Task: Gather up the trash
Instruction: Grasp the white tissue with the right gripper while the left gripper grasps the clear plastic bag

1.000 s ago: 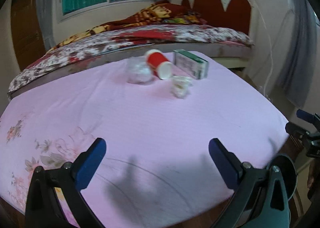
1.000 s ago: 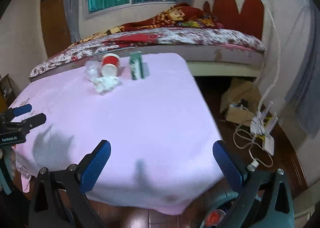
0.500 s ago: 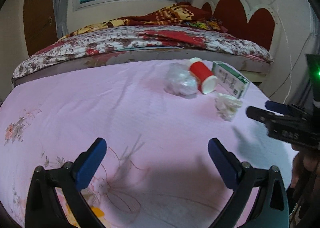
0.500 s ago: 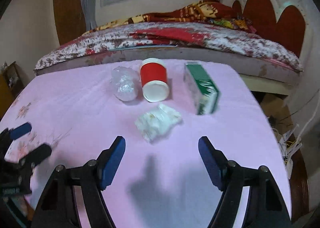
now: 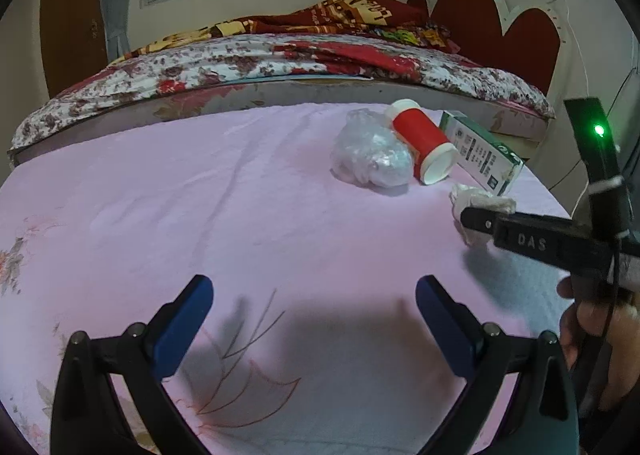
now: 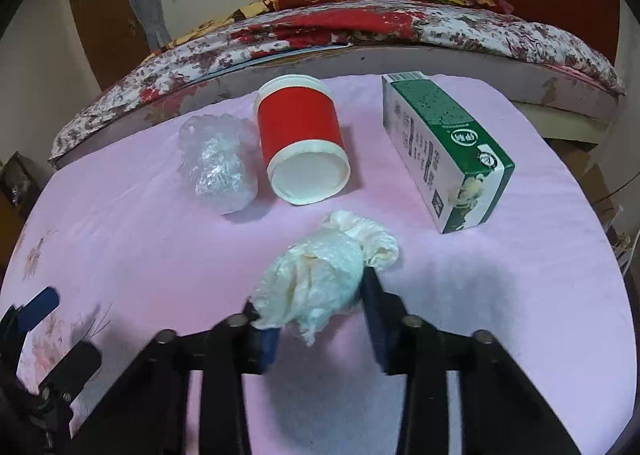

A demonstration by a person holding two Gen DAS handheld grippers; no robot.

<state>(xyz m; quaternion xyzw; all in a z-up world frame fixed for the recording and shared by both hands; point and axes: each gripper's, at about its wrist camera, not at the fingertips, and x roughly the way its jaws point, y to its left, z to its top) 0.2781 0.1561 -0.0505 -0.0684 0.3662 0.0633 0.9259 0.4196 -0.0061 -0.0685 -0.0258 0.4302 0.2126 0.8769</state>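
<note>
On the pink cloth: four bits of trash lie in a loose group toward the far right part of the pink tablecloth [image 6: 520,315], in front of a bed [image 6: 400,27] with a flowered cover.
Right gripper: my right gripper [image 6: 316,307] has its jaws drawn in narrow around the crumpled white tissue [image 6: 320,279]; they have just been closing, and the wad sits between the two blue pads, which touch its sides.
Tissue: it rests on the cloth in the near part of the right wrist view, just in front of the cup; from my left camera it shows as a white wad [image 5: 480,203] partly behind the right gripper's black finger.
Red paper cup: the red paper cup [image 6: 304,139] lies on its side, open mouth toward me, just beside the plastic.
Plastic wrap: a clear crumpled ball of plastic wrap [image 6: 218,163] sits left of the cup, touching or nearly so; I cannot tell which.
Carton: a green and white carton [image 6: 444,151] lies flat right of the cup, apart from it.
Left gripper: my left gripper [image 5: 314,323] hangs with jaws wide over bare cloth, nothing between them, well short of the trash.
Person: a hand [image 5: 592,331] shows at the right edge of the left view, gripping the right tool's handle.
</note>
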